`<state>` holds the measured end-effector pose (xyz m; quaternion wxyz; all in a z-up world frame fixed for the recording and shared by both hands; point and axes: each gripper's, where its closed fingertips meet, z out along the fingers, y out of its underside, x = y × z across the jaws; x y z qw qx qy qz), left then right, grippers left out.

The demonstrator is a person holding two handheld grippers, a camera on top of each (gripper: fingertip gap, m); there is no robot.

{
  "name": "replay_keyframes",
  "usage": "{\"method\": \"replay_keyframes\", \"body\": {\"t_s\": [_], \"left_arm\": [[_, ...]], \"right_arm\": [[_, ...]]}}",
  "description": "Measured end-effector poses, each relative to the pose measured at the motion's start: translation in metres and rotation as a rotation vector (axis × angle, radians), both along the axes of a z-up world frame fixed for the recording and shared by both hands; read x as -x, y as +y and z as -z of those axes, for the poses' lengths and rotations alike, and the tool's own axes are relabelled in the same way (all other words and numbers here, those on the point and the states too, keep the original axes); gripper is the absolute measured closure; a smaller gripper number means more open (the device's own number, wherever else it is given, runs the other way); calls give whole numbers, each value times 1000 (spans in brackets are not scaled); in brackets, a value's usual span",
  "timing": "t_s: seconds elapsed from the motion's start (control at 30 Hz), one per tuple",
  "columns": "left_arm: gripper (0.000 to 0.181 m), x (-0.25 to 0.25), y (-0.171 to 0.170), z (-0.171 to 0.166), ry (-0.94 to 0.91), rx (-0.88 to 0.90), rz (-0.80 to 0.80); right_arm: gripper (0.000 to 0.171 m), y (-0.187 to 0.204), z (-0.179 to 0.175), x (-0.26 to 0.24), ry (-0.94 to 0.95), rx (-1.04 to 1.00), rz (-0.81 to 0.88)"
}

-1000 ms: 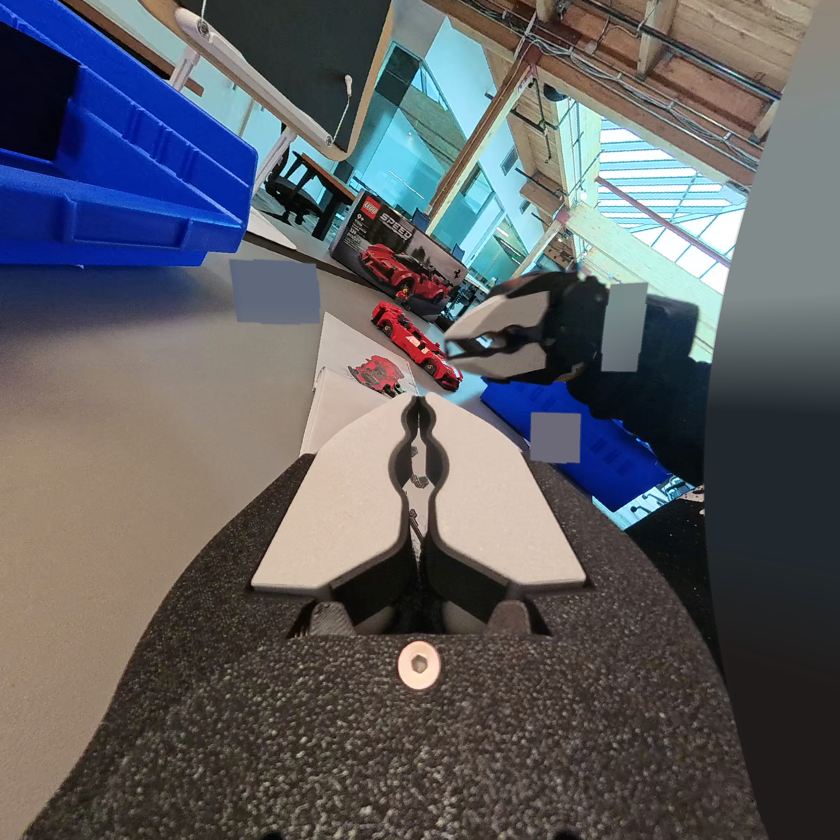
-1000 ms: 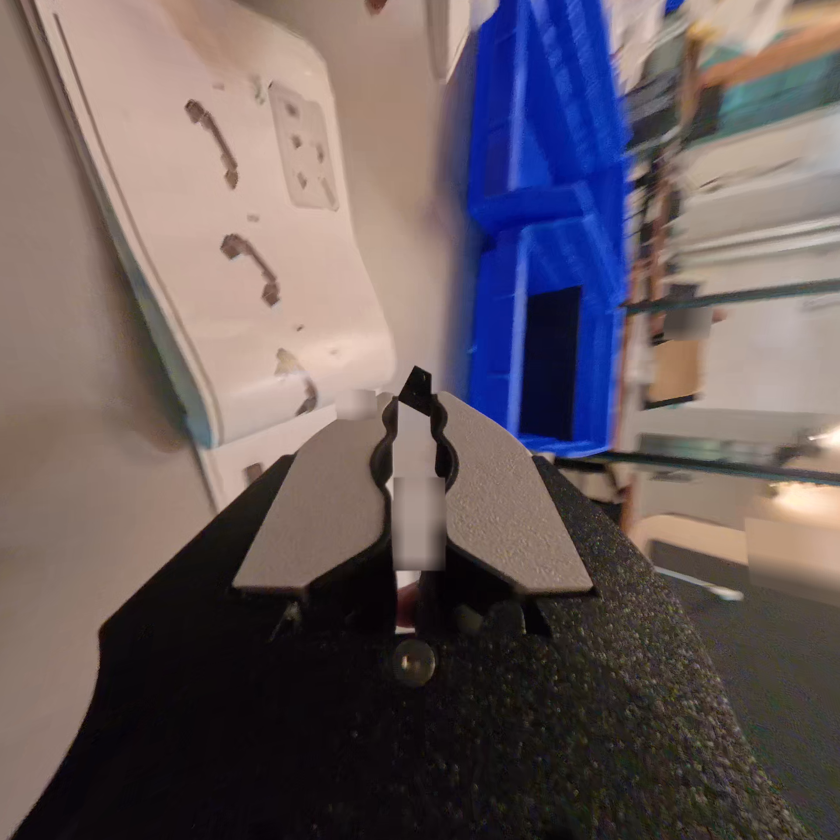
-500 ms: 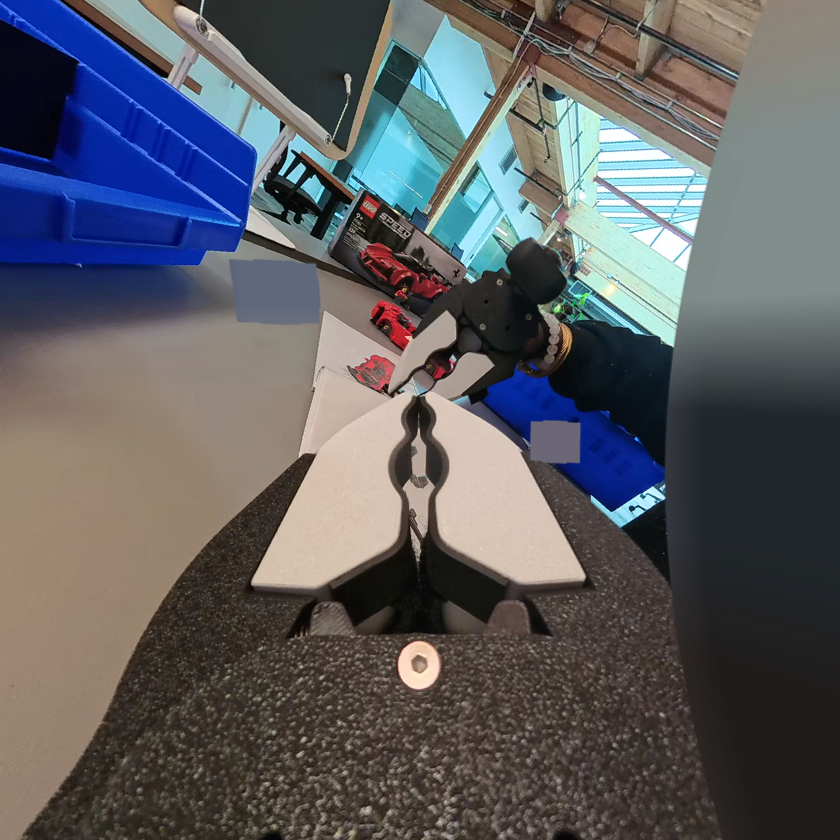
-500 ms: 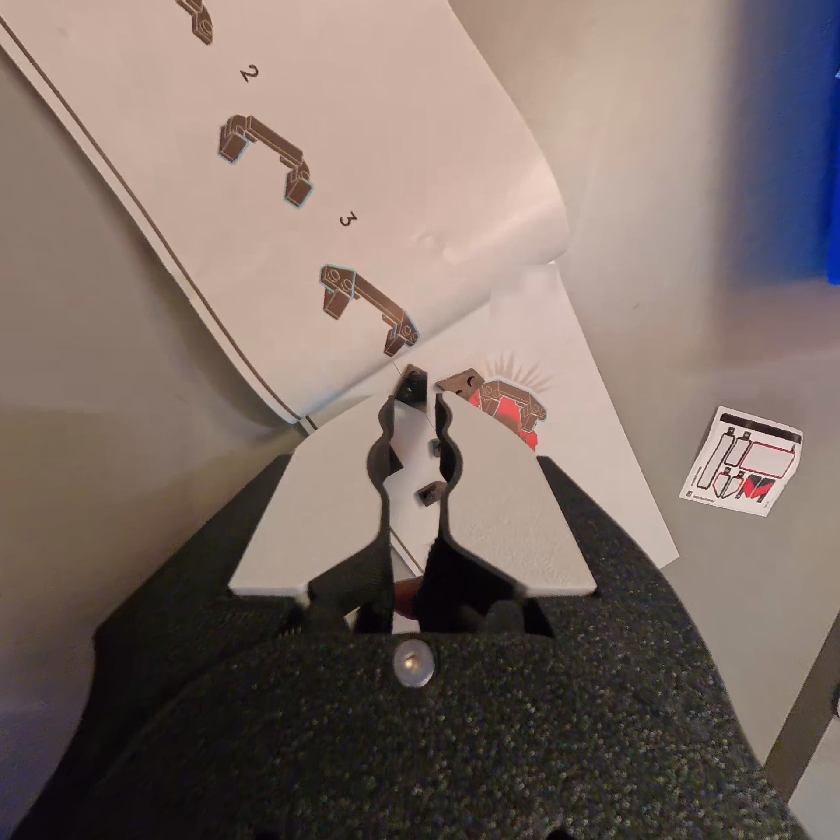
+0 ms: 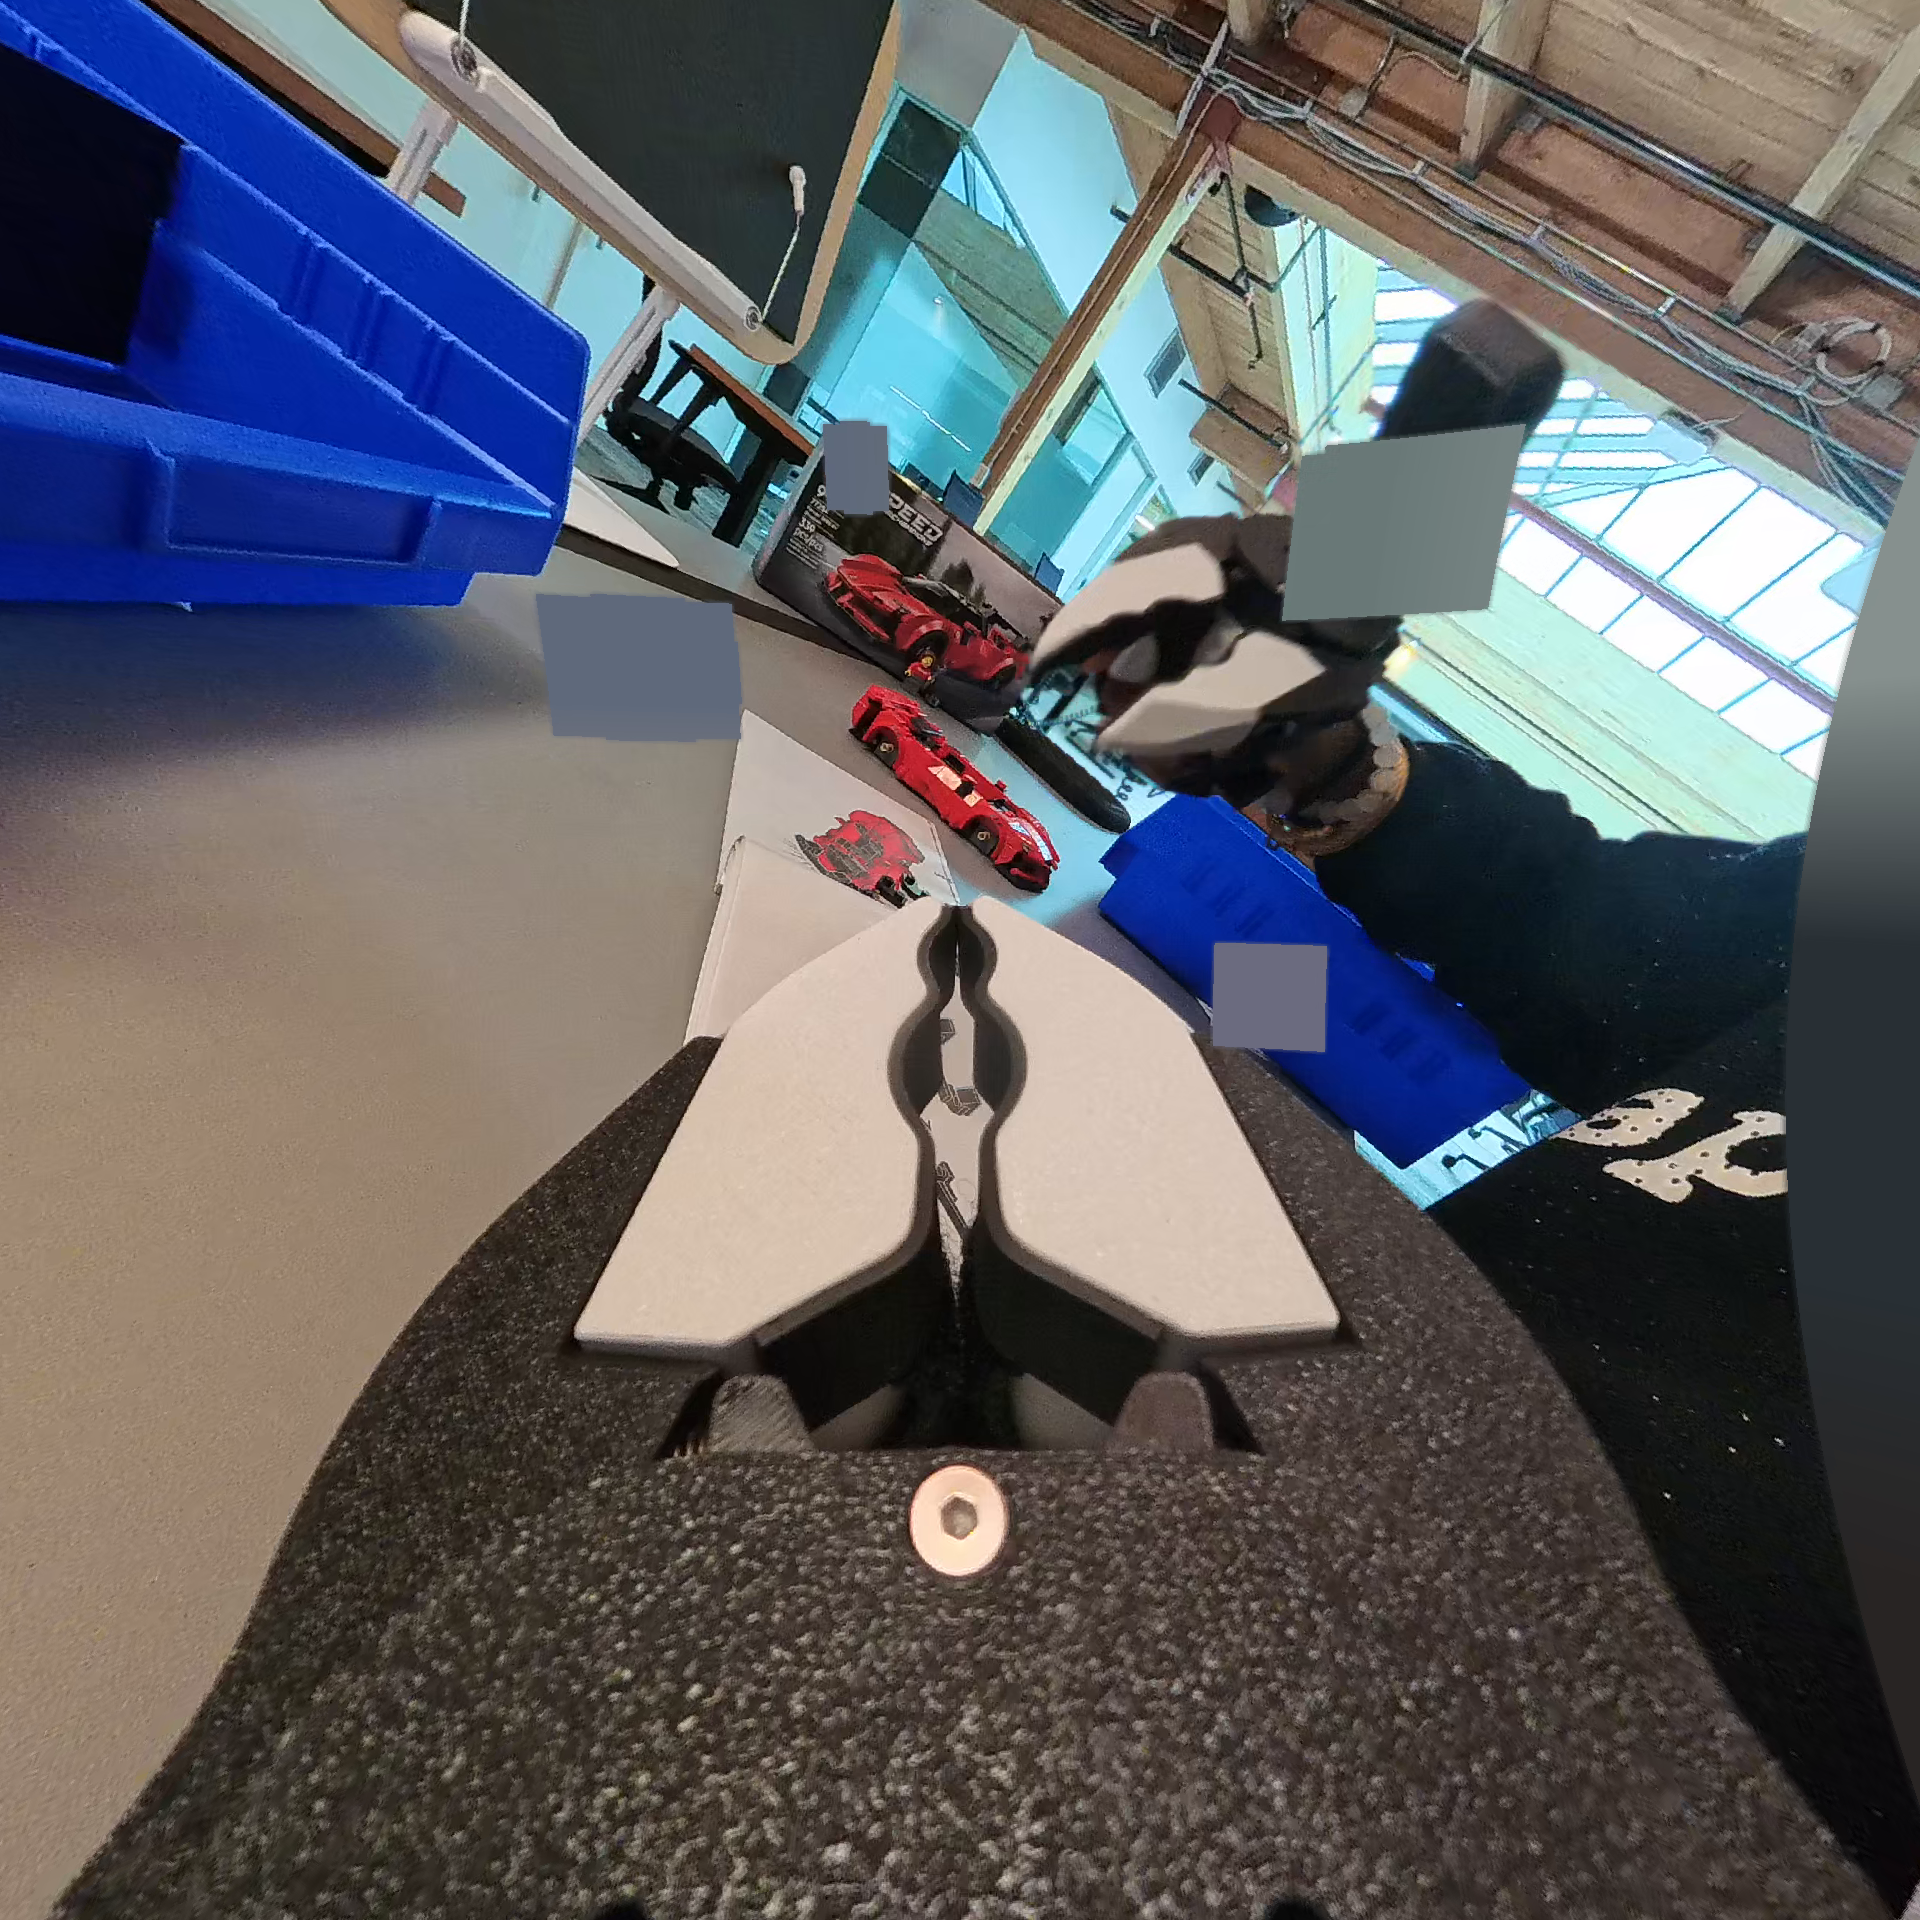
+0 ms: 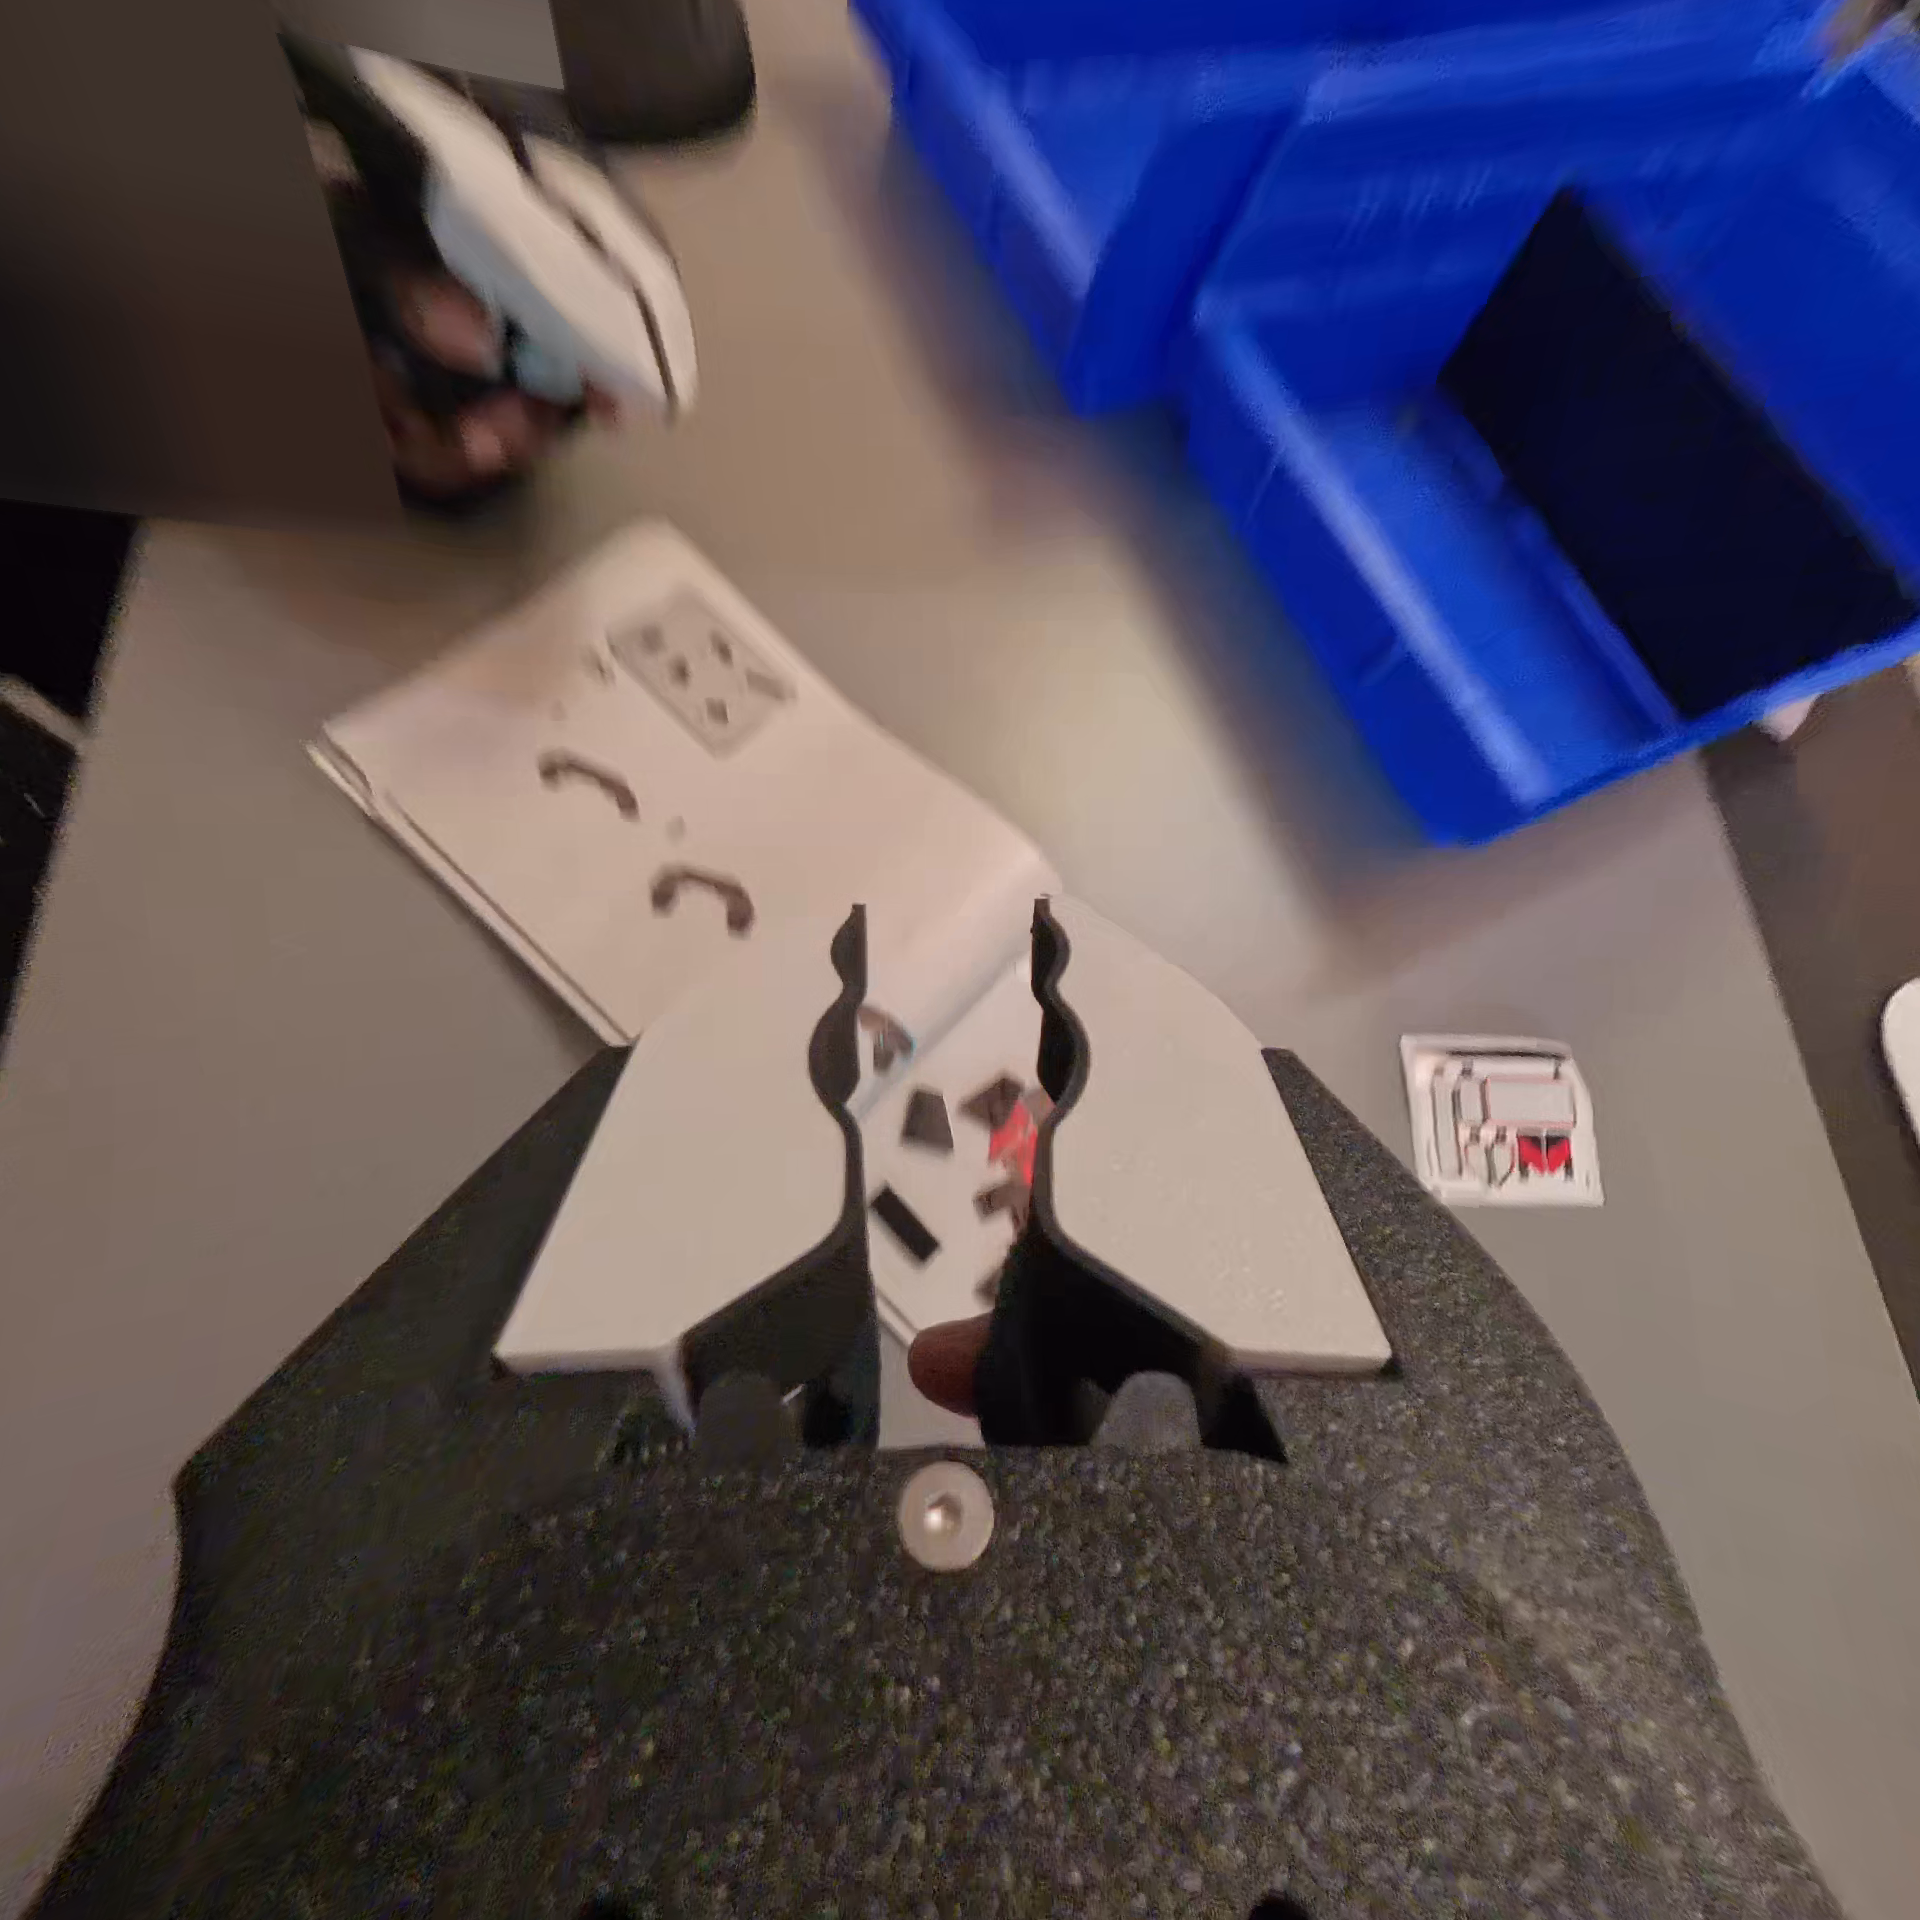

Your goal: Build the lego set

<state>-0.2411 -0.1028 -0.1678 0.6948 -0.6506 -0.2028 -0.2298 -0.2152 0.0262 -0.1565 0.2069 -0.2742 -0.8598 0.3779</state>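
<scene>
In the left wrist view my left gripper [image 5: 958, 914] is shut with nothing visible between its tips, low over the white instruction booklet [image 5: 790, 904]. My right gripper [image 5: 1075, 681] hangs in the air beyond it, jaws apart. In the right wrist view my right gripper [image 6: 948, 912] is open and empty above the open booklet [image 6: 675, 769]. Small dark shapes [image 6: 925, 1122] lie on the page between its fingers; I cannot tell loose pieces from print. A built red Lego car [image 5: 951, 774] stands past the booklet, in front of the set's box [image 5: 914, 603].
A large blue bin [image 5: 260, 416] stands at the left, also seen in the right wrist view [image 6: 1403, 468]. A second blue bin [image 5: 1351, 997] lies at the right. A sticker sheet [image 6: 1501, 1117] lies on the grey table [image 6: 260, 987] right of the booklet.
My right gripper has opened; the small black piece it held at its tips is gone from them. It has lifted away from the booklet. My left gripper has stayed put and shut.
</scene>
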Motion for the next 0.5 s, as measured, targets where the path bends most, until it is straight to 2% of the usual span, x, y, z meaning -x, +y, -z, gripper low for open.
{"method": "replay_keyframes", "body": {"t_s": [0.17,0.2,0.23,0.27,0.4,0.5], "left_arm": [[181,0,0,0,3,0,-2],[181,0,0,0,3,0,-1],[181,0,0,0,3,1,-1],[181,-1,0,0,3,1,-1],[181,-1,0,0,4,1,-1],[181,-1,-1,0,5,1,-1]], "right_arm": [[141,-8,-48,-9,152,205,62],[147,-9,-53,-14,154,229,65],[163,-9,-58,-19,162,249,63],[171,-8,-64,-24,183,268,60],[171,22,-83,-39,304,255,99],[166,57,-79,-48,319,214,147]]}}
